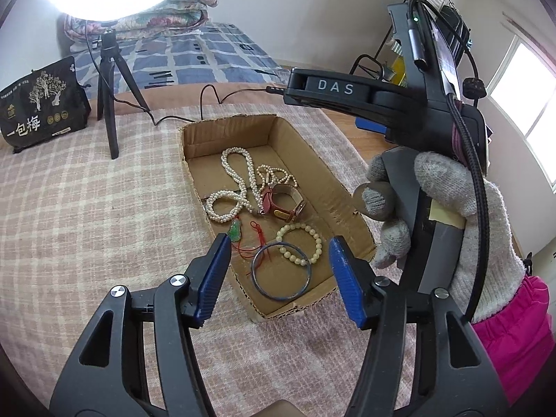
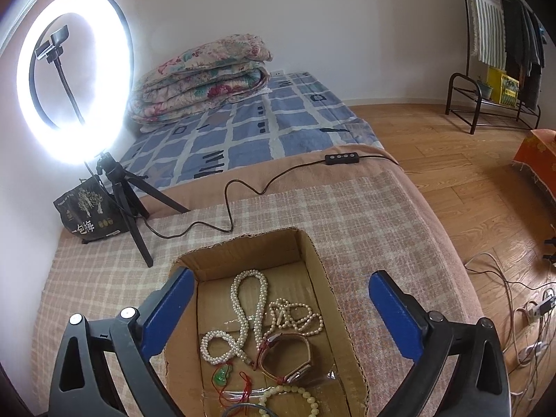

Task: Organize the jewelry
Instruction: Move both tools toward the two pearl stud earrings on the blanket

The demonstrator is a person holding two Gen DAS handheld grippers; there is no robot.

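Observation:
An open cardboard box (image 1: 333,194) (image 2: 312,253) lies on the plaid cloth and holds the jewelry. Inside are a long white pearl necklace (image 1: 236,177) (image 2: 243,312), a smaller bead strand (image 1: 274,173) (image 2: 299,316), a red-strapped watch (image 1: 285,203) (image 2: 285,358), a green pendant on red cord (image 1: 235,231) (image 2: 222,375), a cream bead bracelet (image 1: 300,243) (image 2: 292,396) and a blue bangle (image 1: 281,276). My left gripper (image 1: 279,253) is open and empty above the box's near end, over the bangle. My right gripper (image 2: 281,295) is open and empty above the box; its body shows at the right of the left wrist view.
A ring light on a black tripod (image 1: 107,104) (image 2: 128,201) stands at the back left, its cable (image 2: 229,208) trailing over the cloth. A black snack bag (image 1: 41,104) (image 2: 90,212) sits beside it. A bed with a folded quilt (image 2: 201,76) lies behind. Wooden floor with cables (image 2: 521,299) lies right.

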